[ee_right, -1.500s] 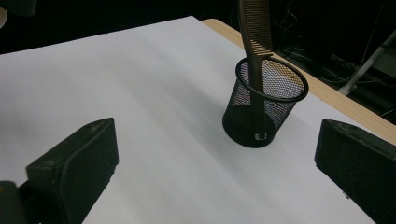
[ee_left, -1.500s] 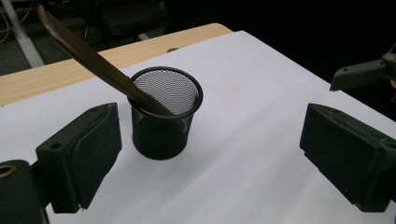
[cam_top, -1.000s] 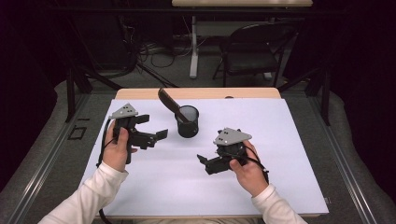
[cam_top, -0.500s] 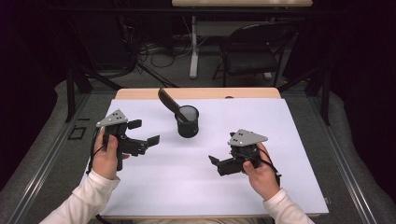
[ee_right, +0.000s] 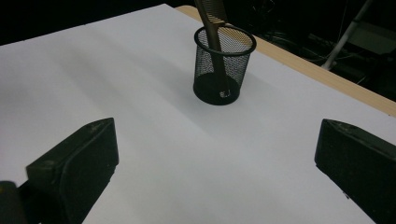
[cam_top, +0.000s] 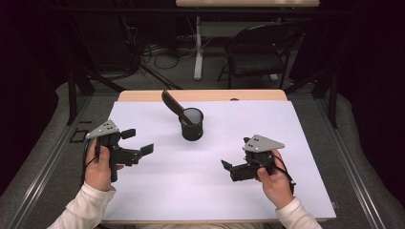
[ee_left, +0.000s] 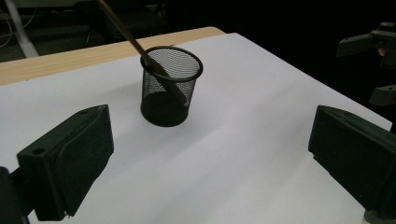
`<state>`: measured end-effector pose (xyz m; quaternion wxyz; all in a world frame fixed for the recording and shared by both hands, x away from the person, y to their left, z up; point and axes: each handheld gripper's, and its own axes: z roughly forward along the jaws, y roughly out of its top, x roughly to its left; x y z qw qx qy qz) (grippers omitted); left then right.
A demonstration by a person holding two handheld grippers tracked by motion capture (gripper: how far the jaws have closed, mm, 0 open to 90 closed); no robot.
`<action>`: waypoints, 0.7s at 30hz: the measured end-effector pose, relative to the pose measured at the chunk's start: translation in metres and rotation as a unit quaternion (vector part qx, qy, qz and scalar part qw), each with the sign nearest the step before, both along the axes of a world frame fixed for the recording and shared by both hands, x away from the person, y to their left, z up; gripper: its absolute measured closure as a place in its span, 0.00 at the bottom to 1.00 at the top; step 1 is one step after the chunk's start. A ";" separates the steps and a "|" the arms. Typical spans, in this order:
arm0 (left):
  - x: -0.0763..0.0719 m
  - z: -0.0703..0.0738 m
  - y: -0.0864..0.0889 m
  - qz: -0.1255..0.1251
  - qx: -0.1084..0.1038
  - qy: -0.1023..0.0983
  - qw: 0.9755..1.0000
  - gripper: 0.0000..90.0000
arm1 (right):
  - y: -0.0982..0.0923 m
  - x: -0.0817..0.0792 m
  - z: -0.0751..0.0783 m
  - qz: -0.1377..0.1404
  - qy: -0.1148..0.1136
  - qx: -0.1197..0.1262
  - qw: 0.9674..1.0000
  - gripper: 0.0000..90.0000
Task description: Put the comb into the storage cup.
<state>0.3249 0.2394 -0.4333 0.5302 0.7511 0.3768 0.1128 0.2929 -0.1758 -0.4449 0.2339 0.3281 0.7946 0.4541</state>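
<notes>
Your left tool (cam_top: pixel 136 141) hangs with jaws apart at the surface's (cam_top: pixel 305 143) left edge, the black mesh cup (cam_top: pixel 191 124) stands unobstructed toward the far middle with a brown comb (cam_top: pixel 172 103) leaning inside, its lower end blurred behind mesh, and your right tool (cam_top: pixel 228 168) sits spread wide at near right.
</notes>
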 end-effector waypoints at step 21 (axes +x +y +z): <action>-0.017 -0.039 0.036 0.046 -0.001 0.004 0.999 0.00 | -0.039 -0.005 -0.029 -0.063 0.010 0.007 0.998 0.00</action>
